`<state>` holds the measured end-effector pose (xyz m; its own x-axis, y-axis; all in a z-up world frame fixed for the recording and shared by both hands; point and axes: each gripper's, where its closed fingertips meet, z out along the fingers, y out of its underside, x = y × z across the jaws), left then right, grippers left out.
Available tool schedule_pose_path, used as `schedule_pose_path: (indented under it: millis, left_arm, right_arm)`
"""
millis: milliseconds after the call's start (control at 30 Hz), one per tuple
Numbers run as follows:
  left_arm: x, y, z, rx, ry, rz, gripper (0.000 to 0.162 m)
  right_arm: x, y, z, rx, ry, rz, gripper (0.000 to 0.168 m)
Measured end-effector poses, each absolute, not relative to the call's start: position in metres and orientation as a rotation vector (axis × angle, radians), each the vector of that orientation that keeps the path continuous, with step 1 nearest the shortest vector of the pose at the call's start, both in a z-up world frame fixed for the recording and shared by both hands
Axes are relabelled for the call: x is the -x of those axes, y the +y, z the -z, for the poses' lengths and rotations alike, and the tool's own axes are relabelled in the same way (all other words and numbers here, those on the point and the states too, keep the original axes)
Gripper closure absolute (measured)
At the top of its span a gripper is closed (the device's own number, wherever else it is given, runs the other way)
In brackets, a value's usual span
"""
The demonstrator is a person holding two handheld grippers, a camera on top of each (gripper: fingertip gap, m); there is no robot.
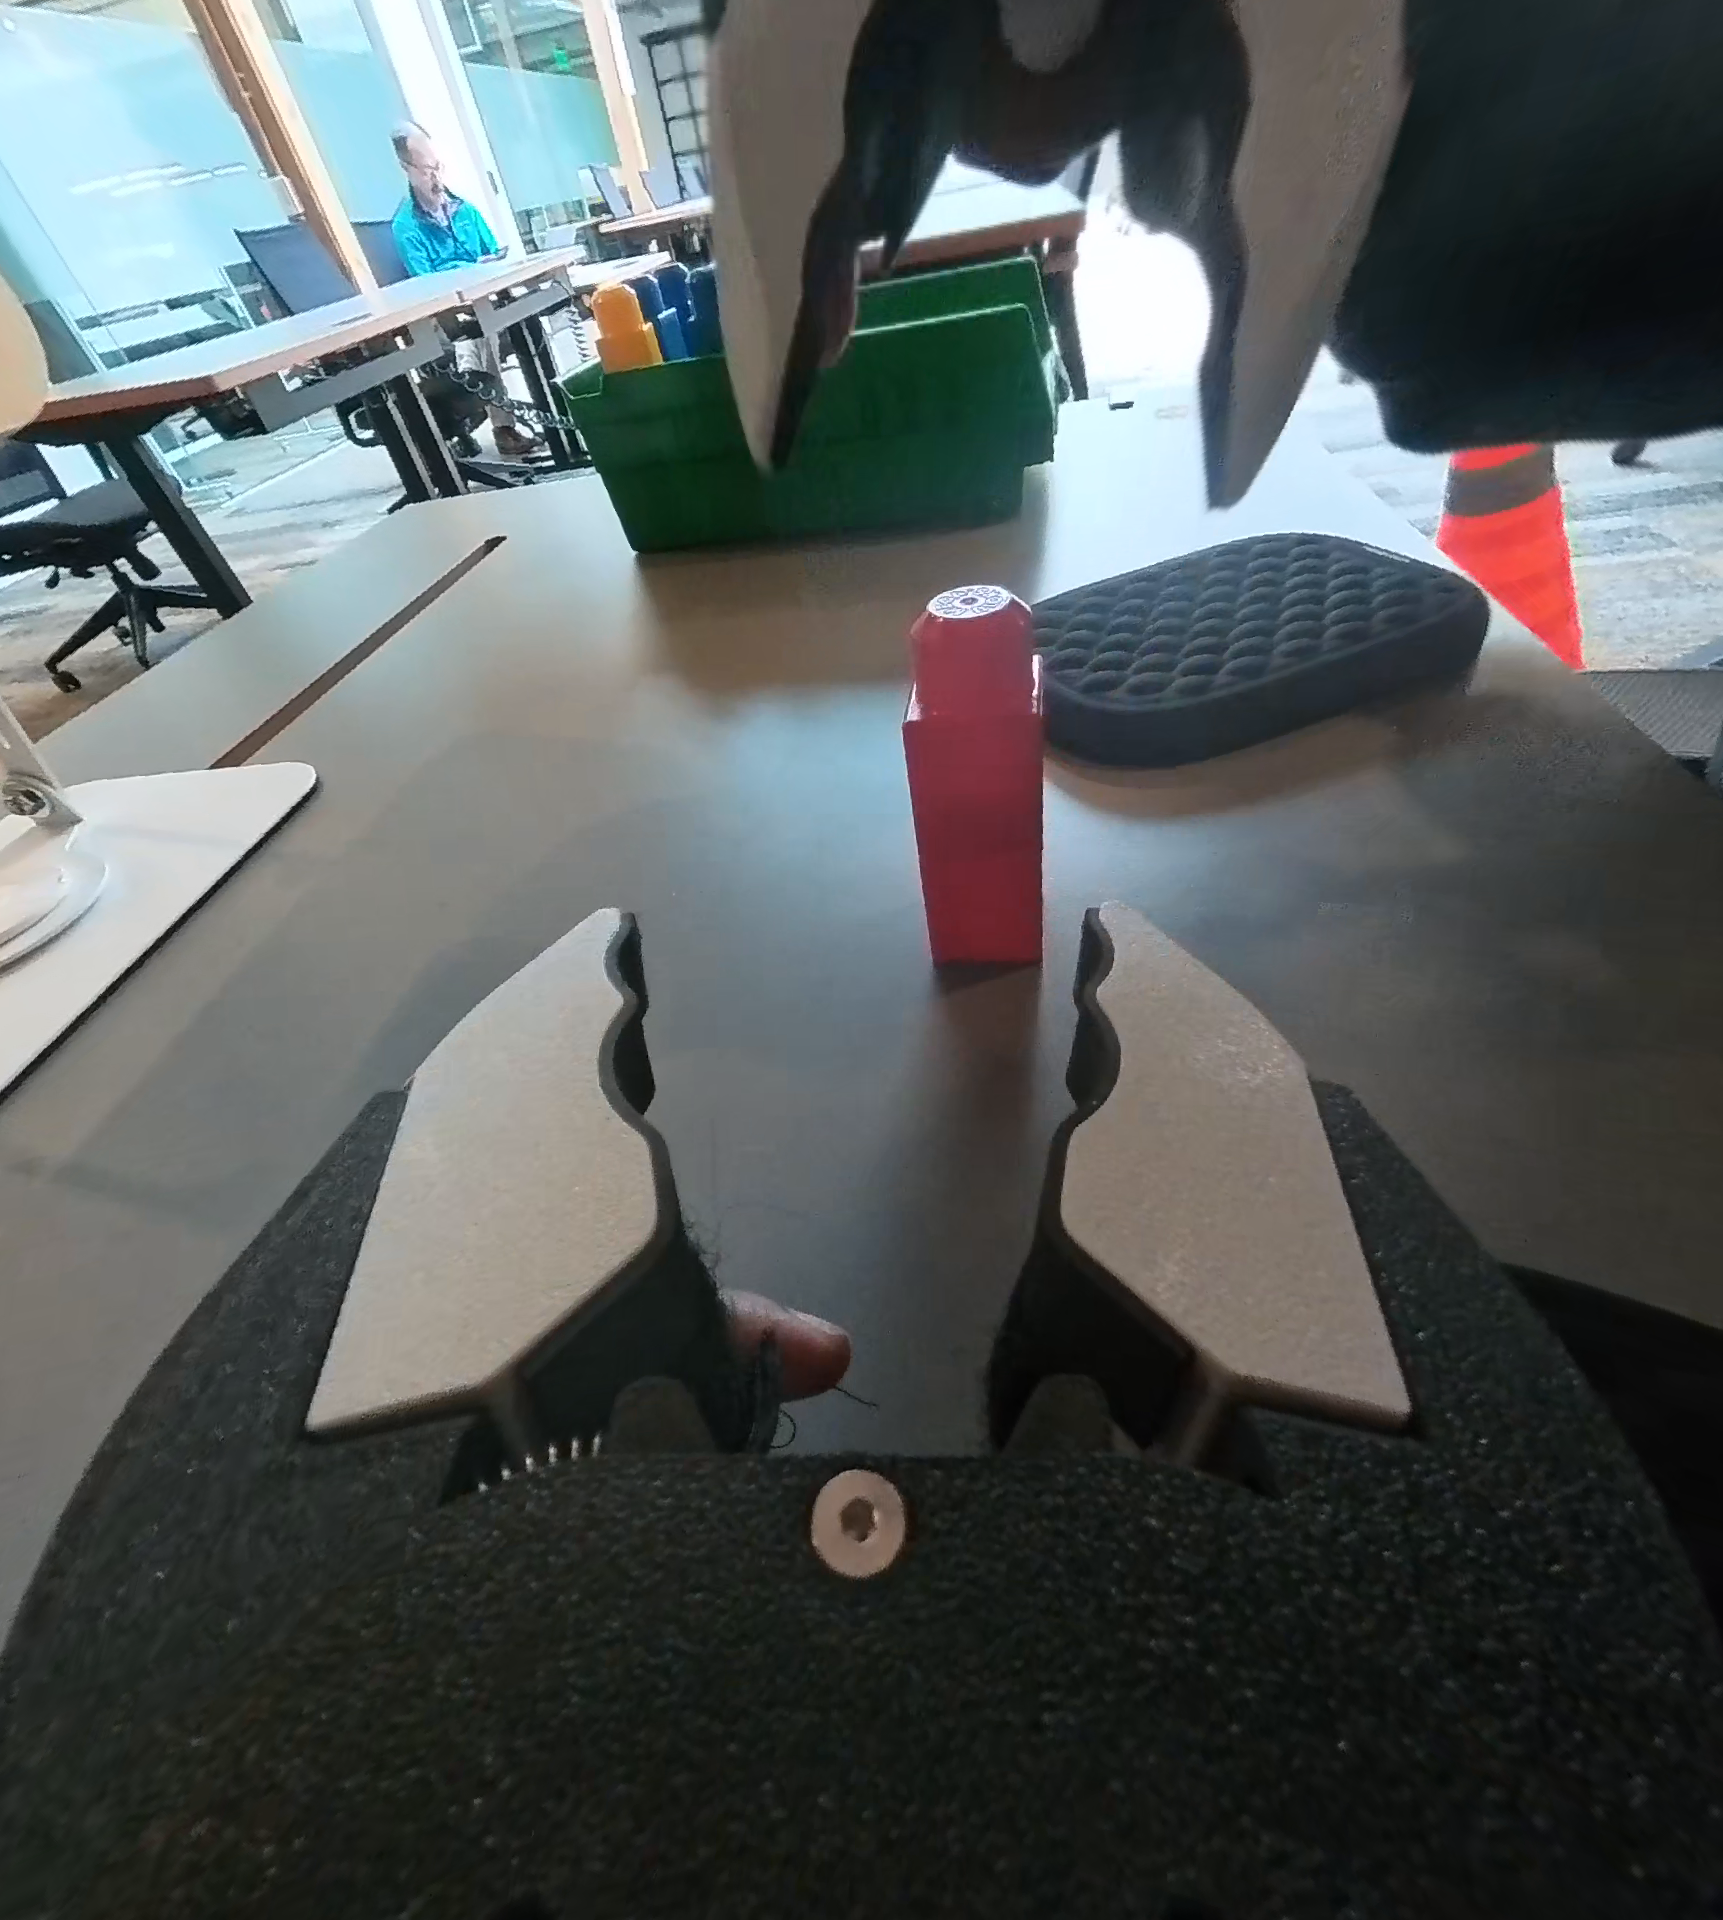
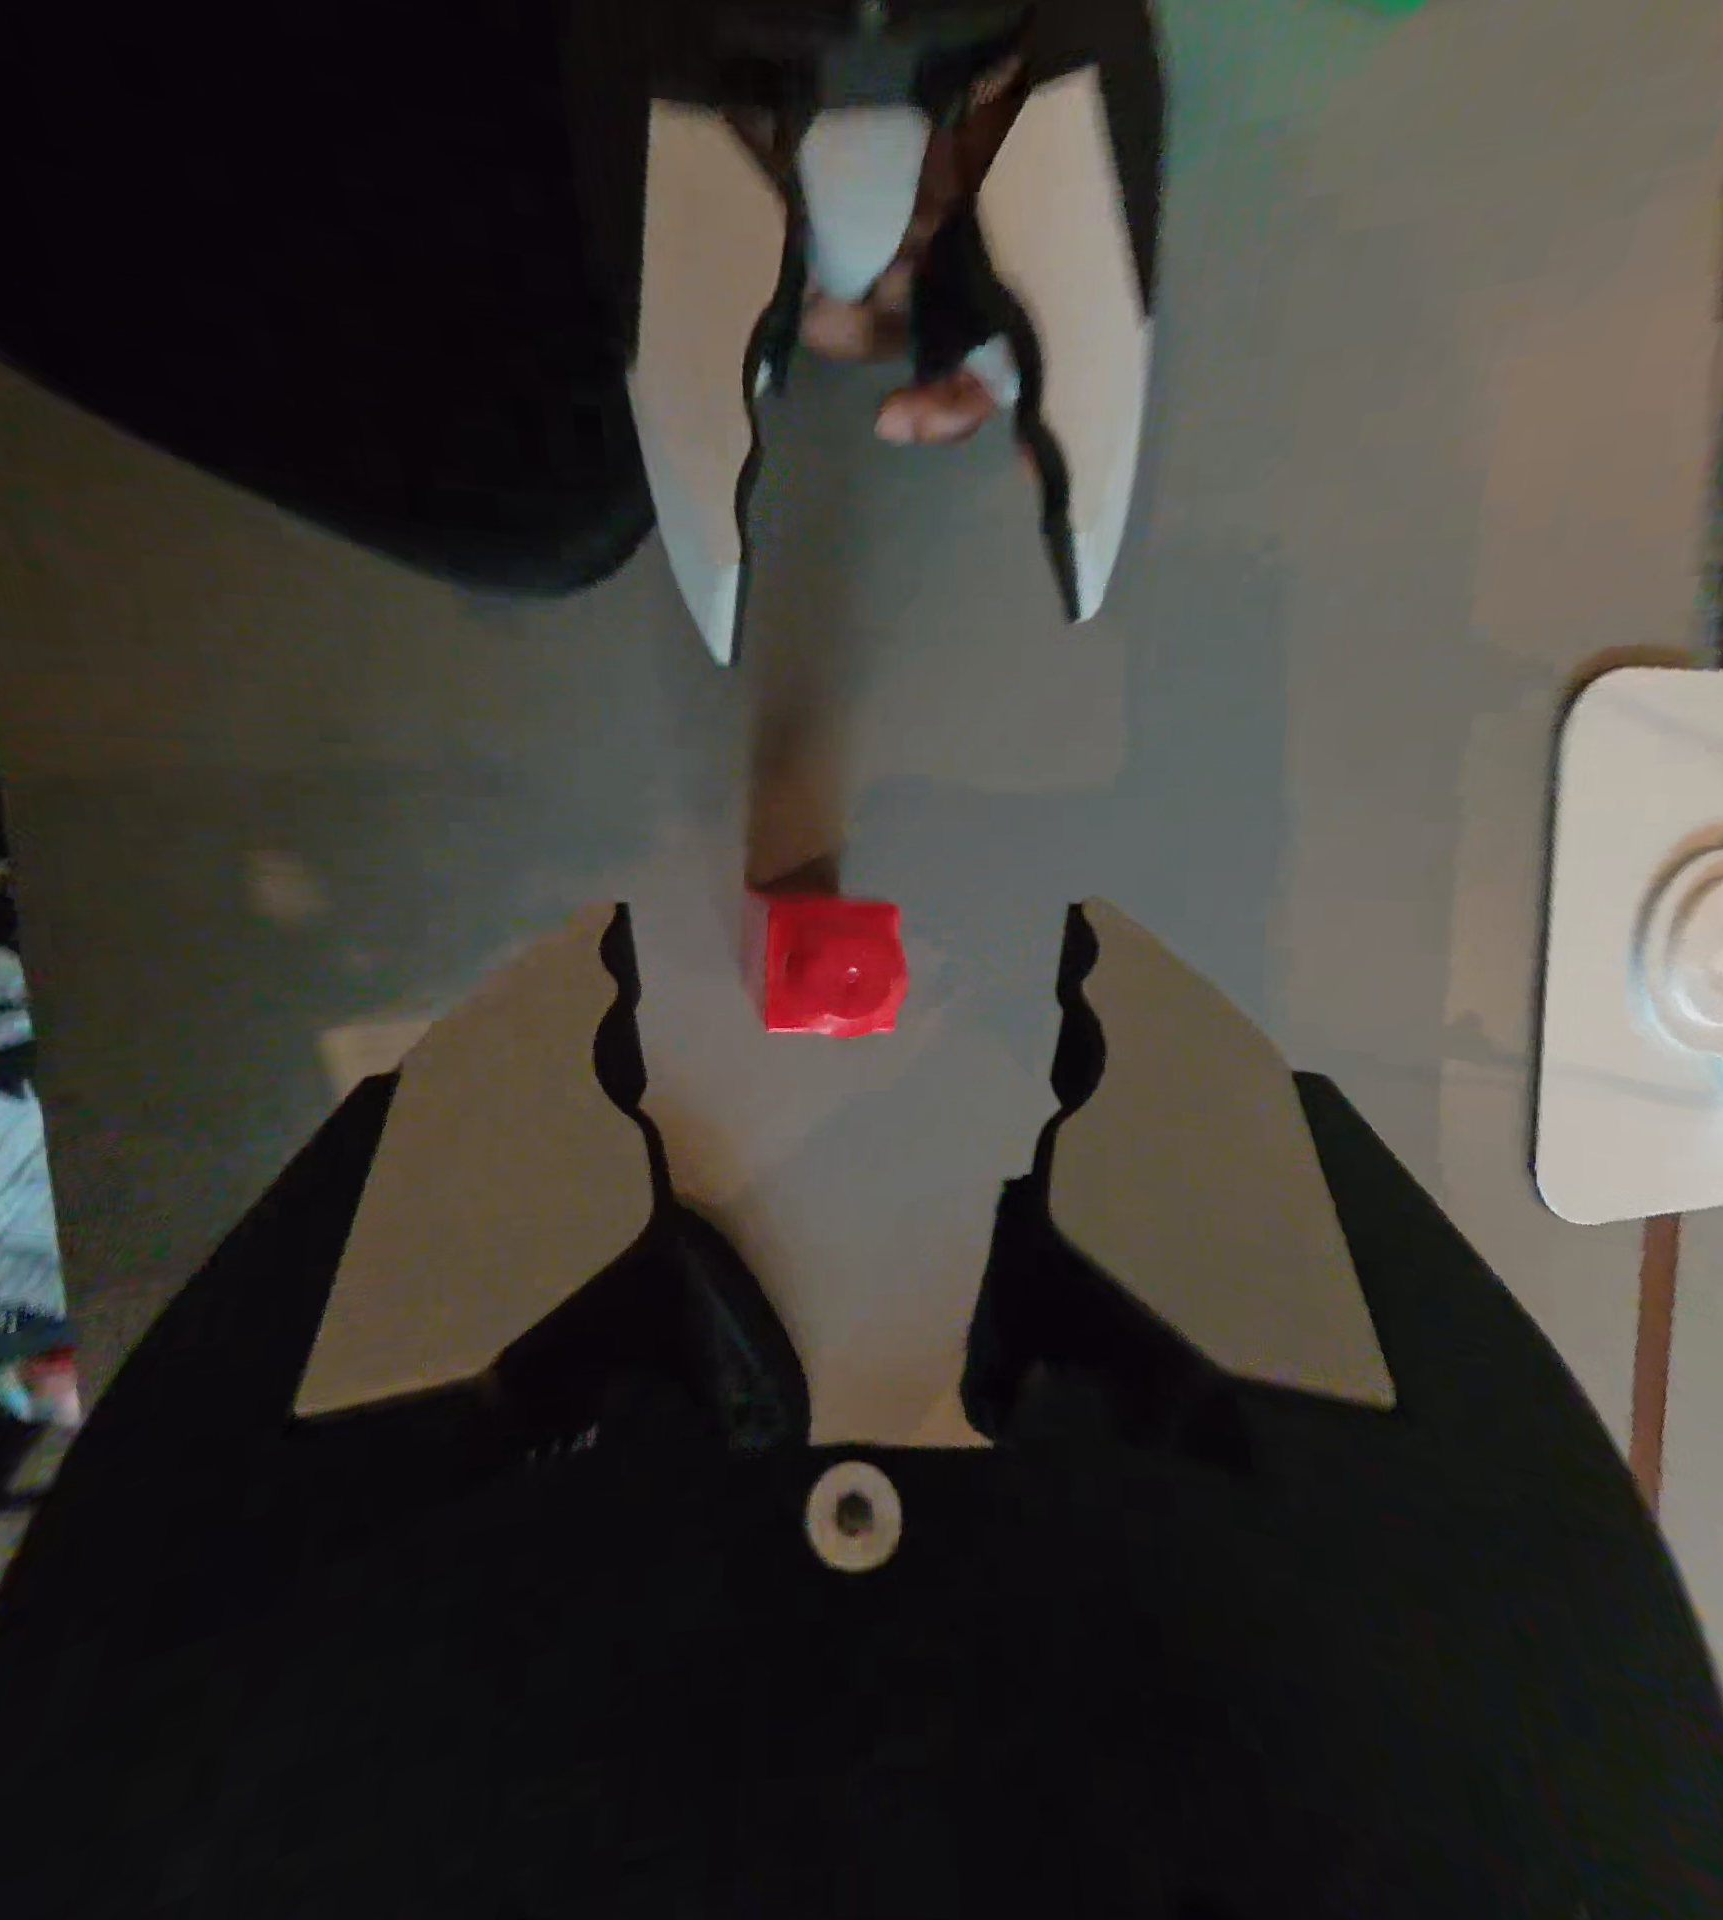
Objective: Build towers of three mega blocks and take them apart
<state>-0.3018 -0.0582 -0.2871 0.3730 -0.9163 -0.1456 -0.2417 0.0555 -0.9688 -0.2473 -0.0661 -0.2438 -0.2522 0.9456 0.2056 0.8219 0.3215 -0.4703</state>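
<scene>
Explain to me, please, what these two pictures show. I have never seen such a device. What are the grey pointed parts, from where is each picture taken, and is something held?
The grey pointed parts are the jaws of two hand-held grippers; a person holds one in each hand, and each carries a camera looking along its jaws. The left wrist view looks low across the dark table: the left gripper is open in front, and the right gripper hangs open above. The right wrist view looks straight down: the right gripper is in front, the left one opposite. Between them stands a red block tower, upright and not touched. Nothing is held. Farther off are a green bin with orange and blue blocks, a black dimpled pad, a white stand base and an orange cone.
</scene>
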Motion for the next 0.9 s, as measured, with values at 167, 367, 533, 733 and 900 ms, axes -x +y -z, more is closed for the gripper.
schedule_pose_path:
  millis: [167, 367, 533, 733, 900]
  left_arm:
    - [0.302, -0.057, 0.287, 1.458, 1.104, 0.717, 0.083]
    - [0.303, -0.055, 0.286, 1.465, 1.091, 0.721, 0.082]
    - [0.304, -0.054, 0.286, 1.466, 1.084, 0.711, 0.082]
    - [0.303, -0.057, 0.275, 1.478, 1.054, 0.729, 0.081]
    - [0.308, -0.072, 0.228, 1.505, 1.08, 0.618, 0.083]
  right_arm:
    - [0.241, -0.076, 0.226, 1.495, -1.798, -0.639, 0.085]
    - [0.214, -0.079, 0.224, 1.4, -1.382, -0.905, 0.088]
    - [0.187, -0.081, 0.24, 1.382, -1.25, -0.944, 0.088]
    - [0.167, -0.075, 0.255, 1.363, -1.09, -1.049, 0.089]
    - [0.16, -0.073, 0.247, 1.319, -1.029, -1.065, 0.093]
